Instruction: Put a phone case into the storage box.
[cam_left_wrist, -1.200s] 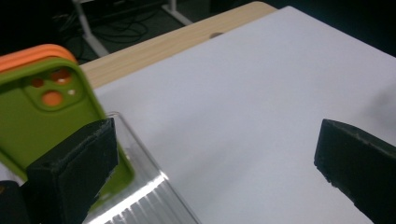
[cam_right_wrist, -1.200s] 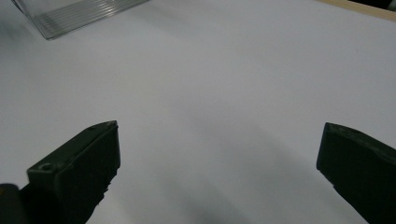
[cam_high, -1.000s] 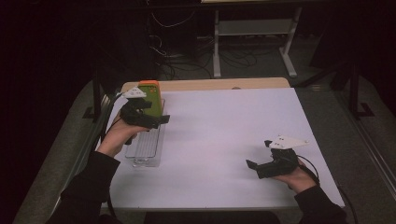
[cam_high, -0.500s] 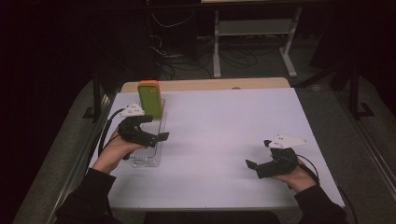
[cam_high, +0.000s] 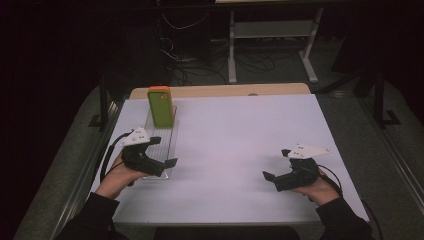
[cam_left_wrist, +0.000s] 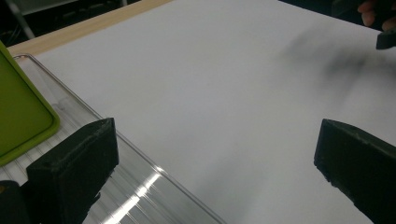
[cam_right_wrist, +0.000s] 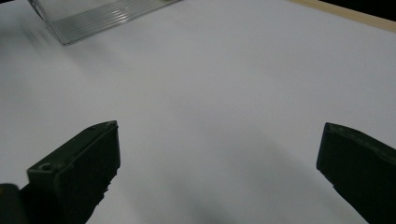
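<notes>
The green phone case (cam_high: 160, 107) stands upright, orange rim on top, at the far end of the clear ribbed tray (cam_high: 168, 150) on the left side of the white tabletop (cam_high: 240, 145). The left tool (cam_high: 166, 158) hangs over the tray's near end, jaws spread wide and empty. The right tool (cam_high: 272, 167) rests well apart on the tabletop, released too. To finish well, the left tool should back off low and straight, clear of the tray wall, so nothing nudges the case over.
</notes>
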